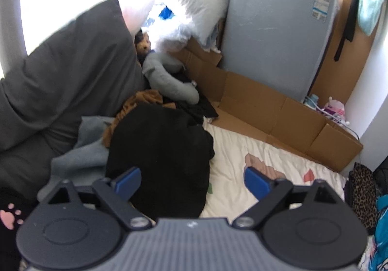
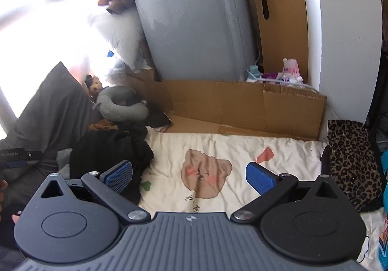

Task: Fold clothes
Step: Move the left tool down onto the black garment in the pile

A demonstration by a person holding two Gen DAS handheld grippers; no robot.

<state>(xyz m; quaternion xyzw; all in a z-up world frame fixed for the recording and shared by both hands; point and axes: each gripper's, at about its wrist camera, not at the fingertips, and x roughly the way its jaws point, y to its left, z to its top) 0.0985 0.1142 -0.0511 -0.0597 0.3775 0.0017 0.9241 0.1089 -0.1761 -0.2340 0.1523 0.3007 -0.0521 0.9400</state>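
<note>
Black garment (image 1: 160, 157) lies crumpled beside the cream bedsheet (image 1: 262, 149); both tongs, left gripper (image 1: 192, 183) and right gripper (image 2: 189, 177), gape wide and empty, and should pinch one loose edge.

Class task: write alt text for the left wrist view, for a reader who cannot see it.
The left gripper, jaws open and empty, points down at a crumpled black garment heaped on a cream bedsheet printed with a cartoon bear. Behind the garment lie a dark grey pillow and a grey neck pillow; flattened cardboard lines the far edge.
</note>
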